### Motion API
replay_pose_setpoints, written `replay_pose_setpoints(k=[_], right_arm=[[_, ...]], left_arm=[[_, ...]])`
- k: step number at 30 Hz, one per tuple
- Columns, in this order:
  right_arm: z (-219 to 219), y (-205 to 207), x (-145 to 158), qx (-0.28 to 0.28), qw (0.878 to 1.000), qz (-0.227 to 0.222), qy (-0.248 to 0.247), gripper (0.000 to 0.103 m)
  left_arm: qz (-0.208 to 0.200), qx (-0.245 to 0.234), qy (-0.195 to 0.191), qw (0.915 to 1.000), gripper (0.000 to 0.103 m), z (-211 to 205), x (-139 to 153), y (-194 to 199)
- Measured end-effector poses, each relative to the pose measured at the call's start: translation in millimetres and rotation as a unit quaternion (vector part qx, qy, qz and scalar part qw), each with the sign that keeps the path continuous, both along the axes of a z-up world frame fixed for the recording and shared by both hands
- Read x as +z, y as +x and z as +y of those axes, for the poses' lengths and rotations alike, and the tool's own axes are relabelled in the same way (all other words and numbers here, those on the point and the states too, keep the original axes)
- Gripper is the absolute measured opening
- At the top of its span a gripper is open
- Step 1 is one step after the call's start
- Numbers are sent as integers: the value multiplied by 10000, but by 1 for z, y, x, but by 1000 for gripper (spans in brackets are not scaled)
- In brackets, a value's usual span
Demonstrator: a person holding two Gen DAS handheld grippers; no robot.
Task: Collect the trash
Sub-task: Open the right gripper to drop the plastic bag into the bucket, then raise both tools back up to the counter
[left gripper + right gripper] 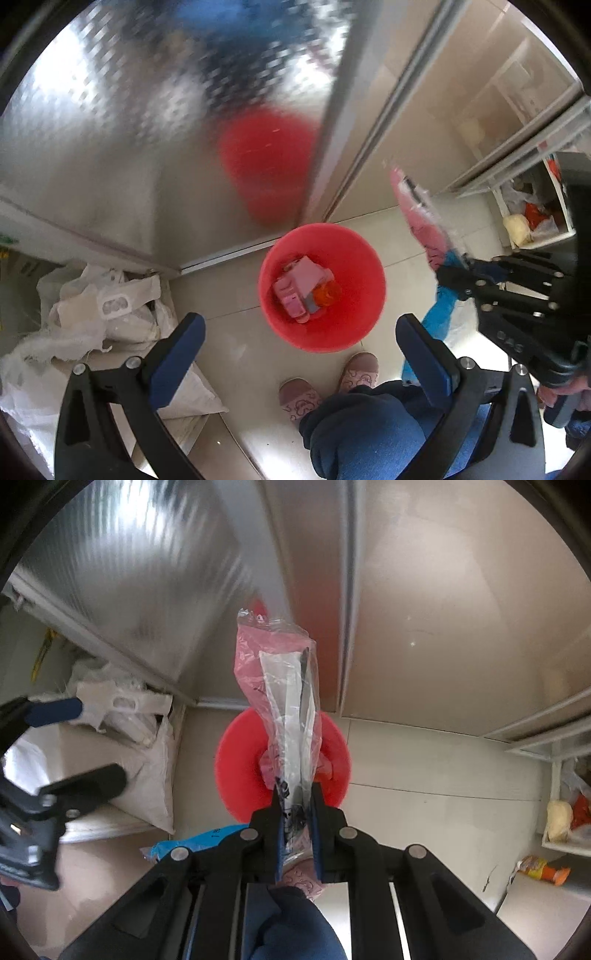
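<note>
A red bucket (354,258) stands on the tiled floor in a corner, with pink wrappers and an orange piece (327,293) in its bottom. My left gripper (303,334) hovers above it, open wide and empty. My right gripper (295,794) is shut on a pink and clear plastic bag (284,686), which sticks out over the bucket (229,753). From the left wrist view, that right gripper (456,275) is to the right of the bucket, the bag (417,210) pointing away from it. The open left gripper (74,744) shows at the left edge of the right wrist view.
A blue wrapper (195,840) lies on the floor near the person's pink slippers (358,369). White sacks and rubble (103,314) pile up to the left. Ribbed metal doors (129,129) stand behind the bucket. A shelf holding bags (561,812) and an orange packet (543,871) are at the right.
</note>
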State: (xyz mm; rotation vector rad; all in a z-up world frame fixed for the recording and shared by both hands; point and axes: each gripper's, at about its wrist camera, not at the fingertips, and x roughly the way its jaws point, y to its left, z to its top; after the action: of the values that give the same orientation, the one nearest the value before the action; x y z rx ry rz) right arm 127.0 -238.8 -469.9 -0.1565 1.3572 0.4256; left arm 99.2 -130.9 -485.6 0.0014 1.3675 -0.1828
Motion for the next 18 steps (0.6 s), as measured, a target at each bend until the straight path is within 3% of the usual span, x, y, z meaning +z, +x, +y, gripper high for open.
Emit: replay_pose_setpoints(k=[6, 7, 8, 10, 13, 18], right_arm=[[21, 3, -28, 137, 9996, 128, -226, 14], [24, 3, -28, 163, 9995, 124, -250, 30], [25, 2, -27, 183, 9994, 104, -264, 52], [23, 0, -23, 163, 9997, 44, -186, 65], [23, -3, -17, 175, 9994, -6, -310, 69], [8, -6, 15, 20, 9999, 62, -140, 73]], left_arm=[[16, 187, 113, 9998, 102, 14, -7, -7], [-11, 204, 87, 9998, 102, 16, -5, -8], [-24, 228, 51, 9997, 102, 17, -3, -9], [-43, 240, 17, 9997, 102, 19, 0, -11], [-70, 184, 58, 9998, 102, 16, 11, -14], [-167, 173, 51, 9997, 102, 10, 56, -22]])
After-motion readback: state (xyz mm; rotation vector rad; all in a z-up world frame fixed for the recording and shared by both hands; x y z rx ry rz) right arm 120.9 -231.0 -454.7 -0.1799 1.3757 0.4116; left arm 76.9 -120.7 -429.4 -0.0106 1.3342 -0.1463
